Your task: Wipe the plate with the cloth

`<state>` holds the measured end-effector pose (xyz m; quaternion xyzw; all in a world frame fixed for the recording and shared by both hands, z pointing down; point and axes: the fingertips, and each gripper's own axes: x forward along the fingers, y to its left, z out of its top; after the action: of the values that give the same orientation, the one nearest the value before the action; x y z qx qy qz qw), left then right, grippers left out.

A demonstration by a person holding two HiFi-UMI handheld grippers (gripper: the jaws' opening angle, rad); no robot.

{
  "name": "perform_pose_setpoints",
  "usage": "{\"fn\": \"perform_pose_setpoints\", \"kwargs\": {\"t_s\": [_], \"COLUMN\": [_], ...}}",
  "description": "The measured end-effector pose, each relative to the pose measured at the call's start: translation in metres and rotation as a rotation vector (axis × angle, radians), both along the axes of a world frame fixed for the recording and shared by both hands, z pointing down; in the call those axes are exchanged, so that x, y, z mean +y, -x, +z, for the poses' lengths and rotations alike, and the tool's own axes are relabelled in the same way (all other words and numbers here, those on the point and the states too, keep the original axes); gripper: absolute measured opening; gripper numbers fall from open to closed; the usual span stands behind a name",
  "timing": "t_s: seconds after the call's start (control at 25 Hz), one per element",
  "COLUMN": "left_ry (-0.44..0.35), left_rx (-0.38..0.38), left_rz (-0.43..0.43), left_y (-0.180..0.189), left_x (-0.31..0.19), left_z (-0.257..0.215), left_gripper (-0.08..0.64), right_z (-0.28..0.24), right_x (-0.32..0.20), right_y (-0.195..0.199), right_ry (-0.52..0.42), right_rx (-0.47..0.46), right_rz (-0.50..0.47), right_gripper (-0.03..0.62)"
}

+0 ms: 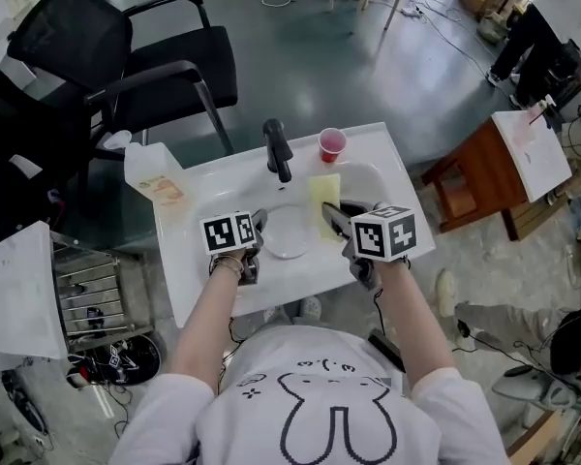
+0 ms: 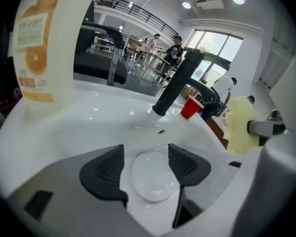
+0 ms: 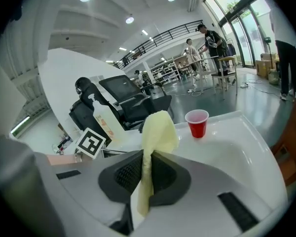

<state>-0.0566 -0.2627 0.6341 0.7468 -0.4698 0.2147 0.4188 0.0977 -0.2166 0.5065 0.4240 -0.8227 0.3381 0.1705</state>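
- Over the near side of the white sink (image 1: 196, 277), both bare forearms reach forward from the person's body, each hand wrapped round a gripper's handle behind its marker cube.
- Left gripper (image 1: 259, 221) sits at the left rim of the basin and tilts down toward it. In the left gripper view its jaws (image 2: 145, 151) stand well apart, and neither pad presses on anything.
- Between those jaws in that view lies the white plate (image 2: 152, 177), flat on the basin floor. In the head view the plate (image 1: 287, 231) is just right of the left gripper.
- Right gripper (image 1: 335, 218) is at the right of the basin, angled down and toward the plate. Its jaws (image 3: 147, 173) are clamped on the pale yellow cloth (image 3: 158, 126).
- From that grip the cloth (image 1: 324, 196) stretches toward the far rim of the basin, just right of the plate. Whether it touches the plate cannot be told.
- Farther off, a black faucet (image 1: 277, 149) stands at the far rim, with a red cup (image 1: 331, 144) to its right.
- At the far left corner of the sink stands a white jug with an orange label (image 1: 151, 174).
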Motion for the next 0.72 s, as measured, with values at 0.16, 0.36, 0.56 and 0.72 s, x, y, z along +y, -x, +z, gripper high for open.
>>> {"fn": "perform_pose_setpoints", "kwargs": {"t_s": [0.16,0.36,0.56,0.72], "left_ry": [-0.097,-0.232,-0.349,-0.475], "left_rx": [-0.010,0.002,0.005,0.036], "left_rz": [-0.007,-0.005,-0.003,-0.009], "left_y": [0.009,0.010,0.012,0.013], "left_x": [-0.005,-0.012,-0.014,-0.017], "left_z": [-0.034,-0.080,-0.117,-0.156], "left_gripper": [0.275,0.275,0.275,0.275], "right_z": [-0.014,-0.034,-0.065,-0.091], "right_x": [-0.003,-0.007,-0.010,-0.013], "right_y": [-0.002,-0.010,-0.012,-0.014], "right_ry": [-0.059,-0.169,-0.289,-0.399], "right_rx": [0.014,0.103,0.109,0.129], "right_rz": [0.012,0.032,0.065,0.085], "right_gripper": [0.037,0.037,0.037,0.037]}}
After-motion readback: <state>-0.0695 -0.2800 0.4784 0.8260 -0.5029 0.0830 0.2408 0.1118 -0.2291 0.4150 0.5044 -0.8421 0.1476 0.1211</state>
